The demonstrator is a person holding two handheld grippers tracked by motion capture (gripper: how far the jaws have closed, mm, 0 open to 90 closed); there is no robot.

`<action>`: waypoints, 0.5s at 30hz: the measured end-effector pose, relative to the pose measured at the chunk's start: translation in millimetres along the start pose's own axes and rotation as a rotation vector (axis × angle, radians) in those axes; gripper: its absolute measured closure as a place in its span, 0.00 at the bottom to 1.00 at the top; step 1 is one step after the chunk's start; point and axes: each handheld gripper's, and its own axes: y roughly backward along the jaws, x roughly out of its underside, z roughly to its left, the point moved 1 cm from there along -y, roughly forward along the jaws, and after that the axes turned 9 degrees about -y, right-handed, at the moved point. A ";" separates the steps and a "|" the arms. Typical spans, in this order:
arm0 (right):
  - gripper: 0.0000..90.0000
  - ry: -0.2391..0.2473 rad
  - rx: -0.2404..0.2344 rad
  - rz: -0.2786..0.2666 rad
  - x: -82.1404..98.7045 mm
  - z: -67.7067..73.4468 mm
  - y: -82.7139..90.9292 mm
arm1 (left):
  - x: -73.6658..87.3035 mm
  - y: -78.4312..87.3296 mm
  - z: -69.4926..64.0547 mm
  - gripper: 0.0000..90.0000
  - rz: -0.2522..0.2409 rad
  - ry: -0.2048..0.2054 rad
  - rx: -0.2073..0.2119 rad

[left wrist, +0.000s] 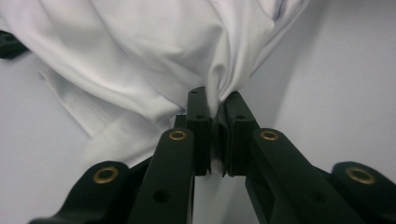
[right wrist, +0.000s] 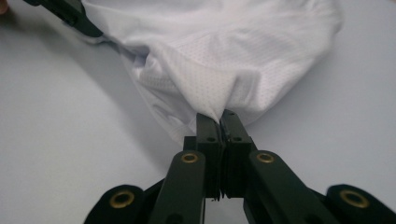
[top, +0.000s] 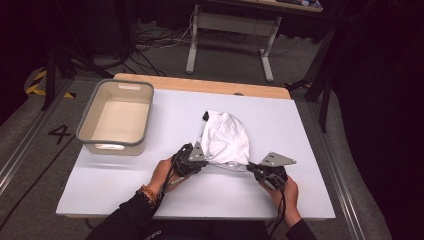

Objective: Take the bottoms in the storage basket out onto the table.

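Observation:
A crumpled white garment (top: 225,137) lies bunched in the middle of the white table top (top: 150,185). My left gripper (top: 196,161) sits at its near left edge, shut on a pinched fold of the white cloth (left wrist: 154,51); the fold runs down between the black pads (left wrist: 198,112). My right gripper (top: 254,170) is at the garment's near right edge, shut on a fold of the mesh fabric (right wrist: 224,56) that disappears between its fingertips (right wrist: 208,123). In the right gripper view the left gripper (right wrist: 74,16) shows at the top left, on the cloth's far edge.
A grey-rimmed beige tub (top: 117,116) stands empty at the table's back left. A small black object (top: 205,116) pokes out at the garment's far left. Beyond the table are a desk frame (top: 230,35) and floor cables (top: 150,45).

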 end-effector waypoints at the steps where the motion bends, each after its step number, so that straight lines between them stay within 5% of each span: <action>1: 0.99 -0.006 0.011 -0.032 -1.3 -2.6 8.4 | -2.3 7.0 0.6 0.95 -0.029 0.011 0.007; 4: 0.98 -0.015 0.035 -0.132 -4.6 -6.6 32.9 | -14.4 31.9 -3.2 0.95 -0.116 0.016 -0.015; 9: 0.99 -0.038 0.002 -0.270 -17.3 0.0 57.5 | -25.5 58.2 -13.6 0.95 -0.164 -0.019 -0.052; 15: 0.97 0.001 0.001 -0.323 -26.8 11.1 60.4 | -23.7 85.2 -16.0 0.95 -0.206 -0.018 -0.107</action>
